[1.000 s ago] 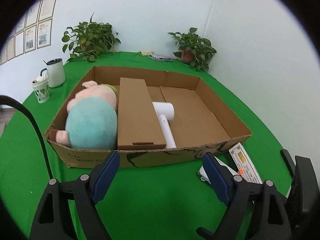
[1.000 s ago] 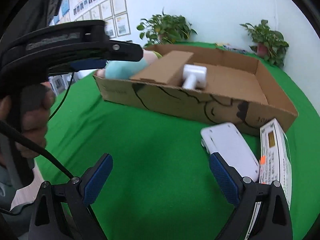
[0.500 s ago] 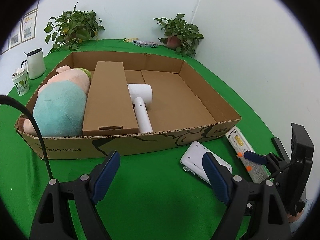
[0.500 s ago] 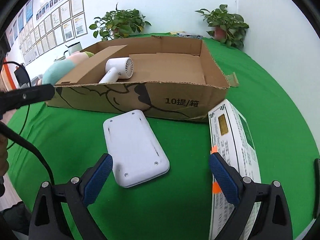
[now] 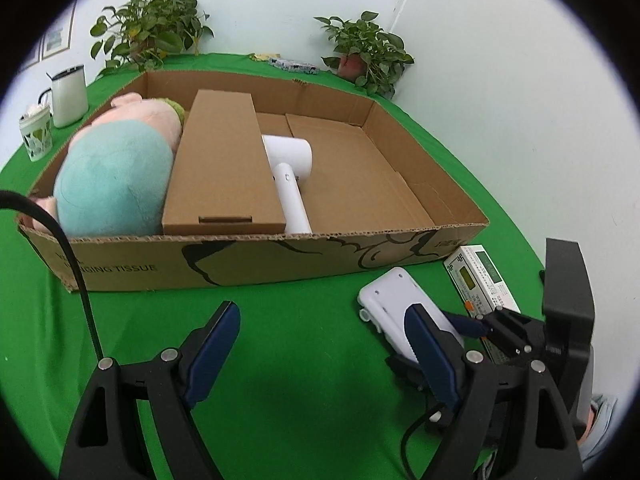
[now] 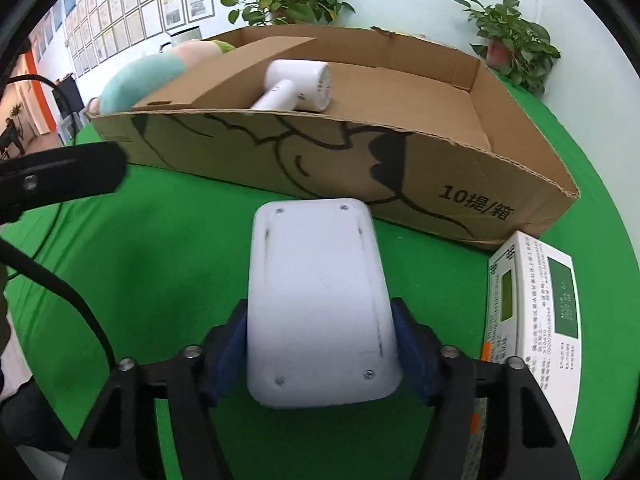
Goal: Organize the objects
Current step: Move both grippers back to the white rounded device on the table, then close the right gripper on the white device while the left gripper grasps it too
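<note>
- Right gripper [image 6: 322,354]: lower centre of the right wrist view. Its jaws have just been closing, and the blue pads now sit against both long sides of the white flat device [image 6: 318,304], which lies between them on the green cloth [image 6: 168,264]. Judged a grip just made; no lift is evident.
- Left gripper [image 5: 324,344]: bottom of the left wrist view, jaws standing wide with nothing between them, only cloth beneath.
- White flat device, seen from the left wrist view [image 5: 394,300]: lower right, just outside the near wall of the cardboard tray [image 5: 224,258], underside up with screw heads showing.
- White printed box [image 6: 532,304]: right edge of the right wrist view, just beside the device, on the cloth near the tray's corner. Not yet stowed.
- Tray contents, centre of the left wrist view: plush toy [image 5: 116,176] at the left end, long brown carton [image 5: 222,164] beside it, white hair dryer [image 5: 290,176] against the carton. The right half of the tray floor is bare.
- Progress, as a judgement: three items are packed; the device and the printed box remain outside. Next, the device would need lifting over the near wall into the free space.
- Background, upper frame: two potted plants [image 5: 150,32], a white mug [image 5: 70,94].
</note>
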Available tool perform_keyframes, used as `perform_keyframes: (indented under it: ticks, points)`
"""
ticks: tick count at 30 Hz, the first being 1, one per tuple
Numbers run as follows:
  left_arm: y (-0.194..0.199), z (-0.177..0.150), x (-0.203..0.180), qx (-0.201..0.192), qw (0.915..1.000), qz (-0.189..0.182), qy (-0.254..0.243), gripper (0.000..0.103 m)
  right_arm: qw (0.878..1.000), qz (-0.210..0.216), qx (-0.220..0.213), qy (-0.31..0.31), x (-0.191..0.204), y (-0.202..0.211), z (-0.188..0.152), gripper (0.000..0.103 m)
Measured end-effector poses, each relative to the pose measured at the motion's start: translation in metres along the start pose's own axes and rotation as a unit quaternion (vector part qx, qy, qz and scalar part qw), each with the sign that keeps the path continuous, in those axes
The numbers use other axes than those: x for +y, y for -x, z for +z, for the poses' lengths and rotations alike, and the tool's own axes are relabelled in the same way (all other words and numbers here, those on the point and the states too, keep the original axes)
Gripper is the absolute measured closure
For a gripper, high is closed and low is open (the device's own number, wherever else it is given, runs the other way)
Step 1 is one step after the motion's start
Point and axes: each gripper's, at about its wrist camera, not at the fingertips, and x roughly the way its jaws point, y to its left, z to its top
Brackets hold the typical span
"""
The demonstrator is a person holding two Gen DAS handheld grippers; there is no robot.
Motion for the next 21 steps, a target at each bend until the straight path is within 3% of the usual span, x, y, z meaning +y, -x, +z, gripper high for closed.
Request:
perform_keyframes:
  ticks: [4,5,6,8,14,17,21]
  points:
    - [-0.008,-0.006,0.008,0.028,0.9981,-0.046,0.030,0.019,1.000,0.023,0.007,-0.017,0.022,0.006,-0.005,0.038]
    - [-0.011,-0.007,0.013,0.037,0.9961,-0.065,0.047,0.019,0.999,0.035,0.006,-0.031,0.023,0.008,-0.006,0.030]
    - [-0.015,-0.009,0.017,0.050,0.9936,-0.079,0.063,0.019,0.998,0.048,0.002,-0.043,0.023,0.009,-0.006,0.014]
    - [-0.021,-0.013,0.022,0.069,0.9890,-0.103,0.080,0.019,0.998,0.054,-0.018,-0.041,0.022,0.013,-0.008,0.007]
    - [-0.037,-0.020,0.023,0.105,0.9755,-0.160,0.109,0.020,0.998,0.063,-0.029,-0.003,0.023,0.016,-0.014,0.008]
    - [-0.039,-0.021,0.022,0.111,0.9719,-0.171,0.118,0.020,0.997,0.068,-0.020,0.007,0.028,0.014,-0.021,0.023]
    - [-0.040,-0.025,0.017,0.120,0.9707,-0.174,0.115,0.020,0.999,0.038,-0.030,0.017,0.039,0.018,-0.026,0.037]
